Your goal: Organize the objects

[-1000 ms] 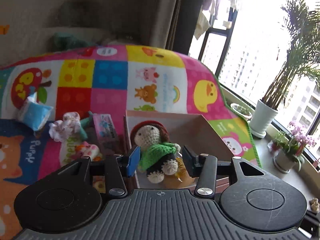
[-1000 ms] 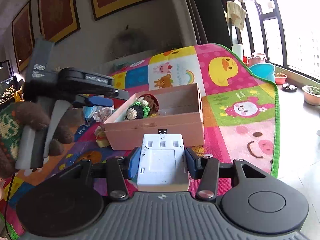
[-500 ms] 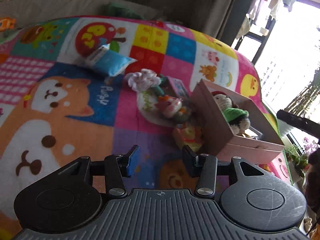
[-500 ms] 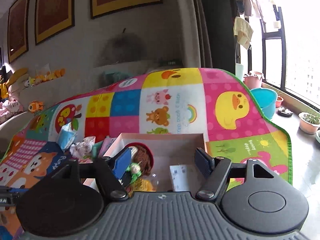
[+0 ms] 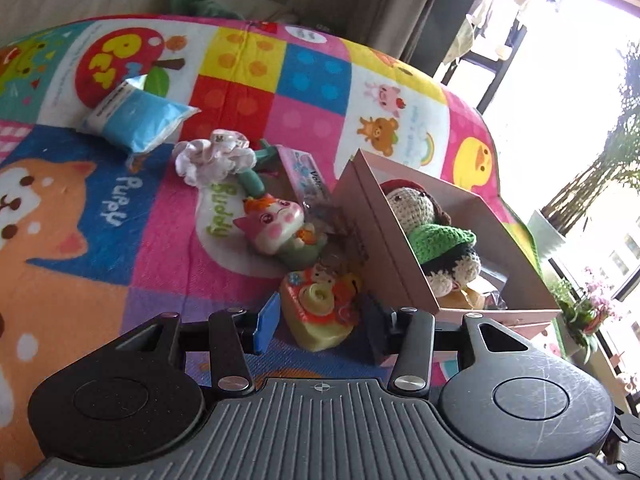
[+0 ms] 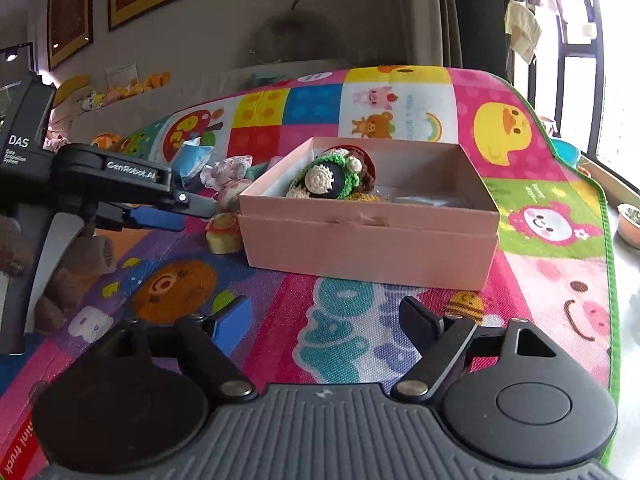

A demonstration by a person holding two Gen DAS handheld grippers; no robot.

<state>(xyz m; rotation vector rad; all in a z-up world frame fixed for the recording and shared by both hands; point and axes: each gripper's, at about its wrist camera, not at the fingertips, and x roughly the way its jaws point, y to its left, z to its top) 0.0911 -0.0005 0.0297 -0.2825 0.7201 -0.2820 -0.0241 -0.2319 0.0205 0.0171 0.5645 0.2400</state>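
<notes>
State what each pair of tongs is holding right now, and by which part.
Nothing is held. The left tongs stand open around the yellow cake toy, pads not pressing it. The right tongs are opening over the mat, with nothing between them.

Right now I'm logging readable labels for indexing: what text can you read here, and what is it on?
"Puppy": play mat, blue patch.
"Buddy": play mat, white patch.
"PET": mat's red apple.
"DAS": left gripper's body.
"GenRobot.AI": left gripper's arm.
Pink packet: lettering too blurred.
Blue pack: print too small.
</notes>
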